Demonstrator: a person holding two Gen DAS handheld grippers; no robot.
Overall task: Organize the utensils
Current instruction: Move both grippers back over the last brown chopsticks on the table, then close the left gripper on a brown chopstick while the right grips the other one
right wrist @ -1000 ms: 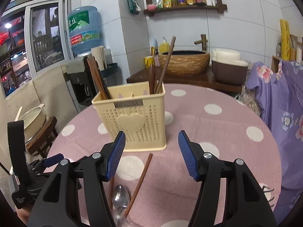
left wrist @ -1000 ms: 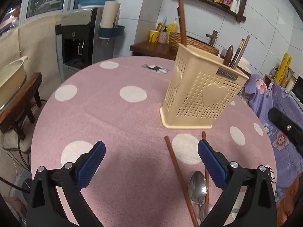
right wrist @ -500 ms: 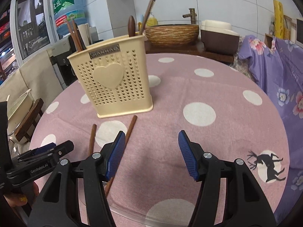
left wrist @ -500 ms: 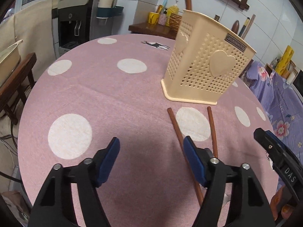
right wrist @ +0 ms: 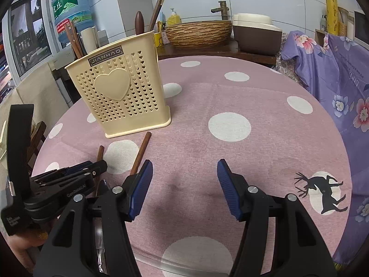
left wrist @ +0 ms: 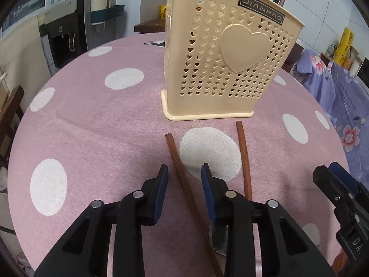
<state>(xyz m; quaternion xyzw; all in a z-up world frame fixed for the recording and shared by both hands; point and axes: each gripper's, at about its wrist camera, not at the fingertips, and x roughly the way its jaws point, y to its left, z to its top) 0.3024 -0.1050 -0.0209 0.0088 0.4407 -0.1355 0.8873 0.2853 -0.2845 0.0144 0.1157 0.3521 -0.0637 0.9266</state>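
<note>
Since a second ago the left gripper [left wrist: 182, 173] has come down toward the desk [left wrist: 96, 124] and its blue fingers [left wrist: 161, 184] have drawn in from wide to narrow; they are closing now, with a brown chopstick [left wrist: 178, 161] lying between them, the pads not yet pressed on it. Second chopstick [left wrist: 243, 159] lies just beside on the right, apart from the first, both pointing toward the holder. Part of a metal spoon [left wrist: 219, 237] shows beneath the left gripper's right finger.

Right gripper [right wrist: 184, 180] hangs low over bare cloth, its fingers [right wrist: 140, 184] moderately wide with nothing between them. It stands to the right of the chopsticks.

Beige perforated utensil holder [left wrist: 221, 64] stands upright on the pink, white-dotted cloth, just beyond the chopstick ends, heart panel facing the grippers. Contents, seen from the right wrist view: several brown chopsticks [right wrist: 73, 39] in the left end; a dark rounded wooden handle [right wrist: 139, 24] and long sticks [right wrist: 159, 4] in the right end.

Behind the desk, a woven basin [right wrist: 198, 33] sits on a wooden counter beside a brown-and-cream container [right wrist: 256, 34]; its contents cannot be seen.
</note>
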